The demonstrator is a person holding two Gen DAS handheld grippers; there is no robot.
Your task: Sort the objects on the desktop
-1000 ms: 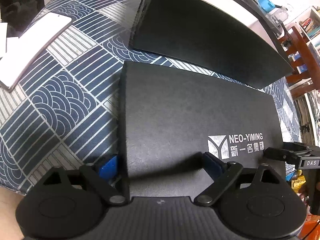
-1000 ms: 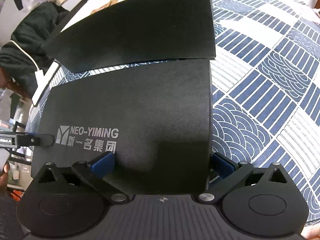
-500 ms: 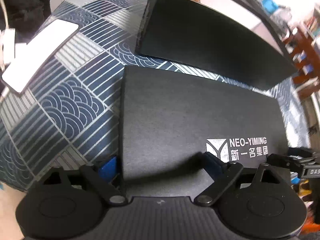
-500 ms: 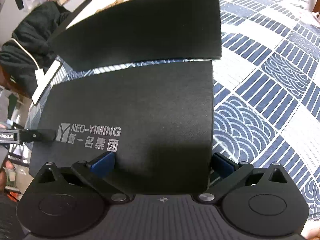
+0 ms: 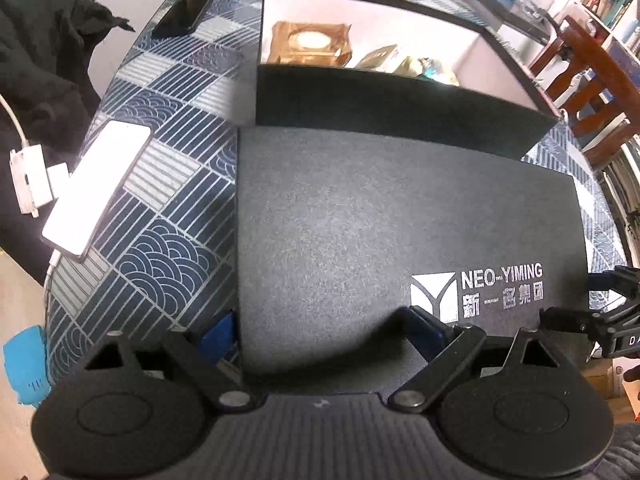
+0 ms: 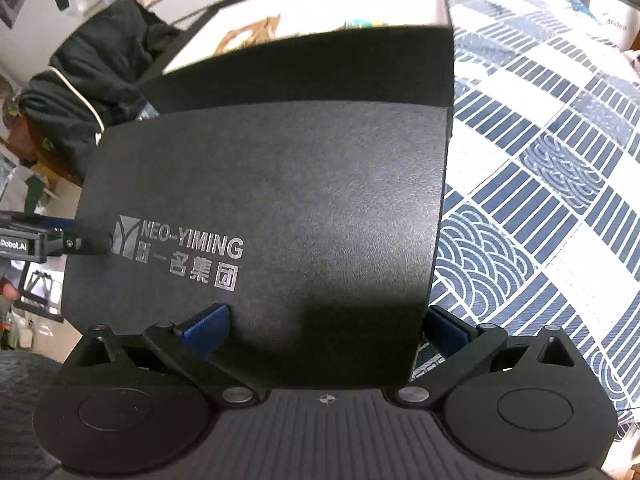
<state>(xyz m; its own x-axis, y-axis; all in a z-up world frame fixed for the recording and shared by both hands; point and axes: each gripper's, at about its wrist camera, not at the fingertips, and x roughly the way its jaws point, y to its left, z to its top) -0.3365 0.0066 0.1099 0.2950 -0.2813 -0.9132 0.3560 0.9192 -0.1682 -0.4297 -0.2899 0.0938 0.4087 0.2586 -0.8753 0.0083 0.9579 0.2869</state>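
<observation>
Since a second ago, both cameras are sitting higher over the black box lid (image 5: 380, 232), so the open box (image 5: 400, 100) behind it is now showing its pale interior, where before only its dark near wall was visible. Inside it a gold-brown packet (image 5: 308, 44) and some smaller wrapped items are lying; what they are cannot be told. The lid is being held between the two tools above the patterned tablecloth (image 5: 160, 200) on the worktop, its far edge just before the box's near wall. The left tongs (image 5: 320, 332) are spread wide across the lid's left corner, one blue pad (image 5: 218, 334) outside the left edge and the other over the top face; whether they are truly clamping cannot be told. The right tongs (image 6: 324, 330) are standing likewise across the right corner, with a blue pad (image 6: 446, 330) just beyond the right edge. The lid is appearing stiff, flat, broad and probably light, with a matte, faintly grained face that should not be slippery; judged so, it is best taken at the two near corners or the side rims, one tool per side, since a single central hold would be letting it tip. Silver print on the lid is reading "NEO-YIMING" (image 5: 500, 274) with a Y-shaped emblem and Chinese characters beneath. The opposite tool is carrying "Robot.AI" (image 6: 14, 246) in the right view. A white phone (image 5: 98, 184) and a dark phone (image 5: 182, 16) are lying well apart on the cloth.
</observation>
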